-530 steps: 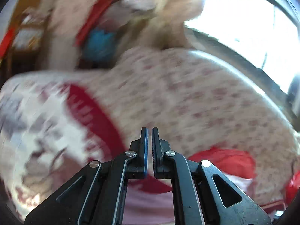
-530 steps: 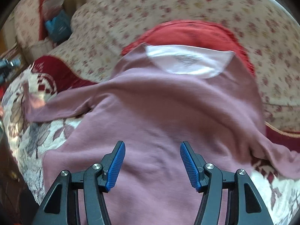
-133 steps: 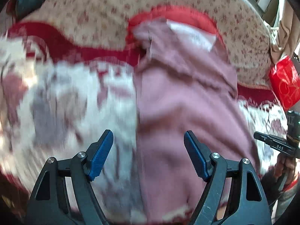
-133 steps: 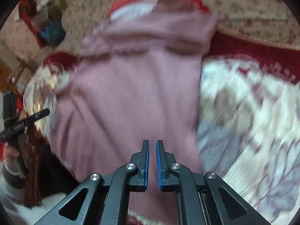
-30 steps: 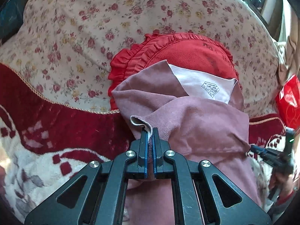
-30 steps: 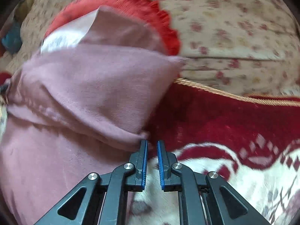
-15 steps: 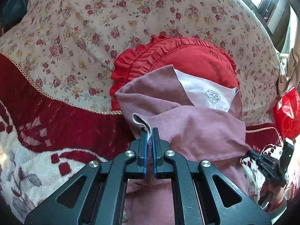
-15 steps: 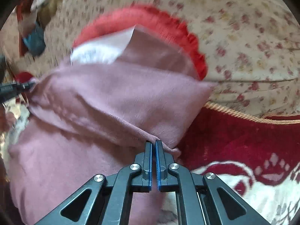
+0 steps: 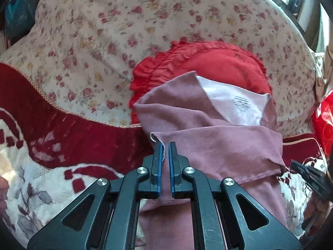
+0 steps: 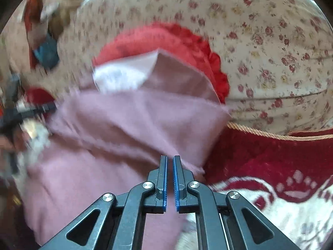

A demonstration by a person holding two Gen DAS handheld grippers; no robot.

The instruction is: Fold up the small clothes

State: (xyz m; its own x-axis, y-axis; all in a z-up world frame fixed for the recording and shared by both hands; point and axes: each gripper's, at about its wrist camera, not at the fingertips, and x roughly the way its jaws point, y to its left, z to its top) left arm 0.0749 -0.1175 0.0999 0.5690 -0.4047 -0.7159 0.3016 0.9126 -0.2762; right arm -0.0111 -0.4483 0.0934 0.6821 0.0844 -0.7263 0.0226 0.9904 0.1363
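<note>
A mauve shirt (image 9: 218, 145) lies on a patterned blanket, its white-lined neck resting on a red frilled cushion (image 9: 208, 62). The shirt's bottom edge is folded up over its body. My left gripper (image 9: 164, 145) has its jaws slightly parted around the folded hem's left corner. In the right wrist view the shirt (image 10: 129, 120) is blurred; my right gripper (image 10: 170, 160) has its jaws slightly parted at the hem's right corner, fabric between them.
A floral sofa back (image 9: 145, 16) rises behind the cushion. A red and white blanket (image 9: 52, 156) covers the seat. A red bag (image 9: 324, 120) sits at the right. The other gripper's tip (image 9: 308, 175) shows at the shirt's right edge.
Both grippers carried the shirt's hem up toward the neck over the last second. Their jaws have now parted slightly from fully shut.
</note>
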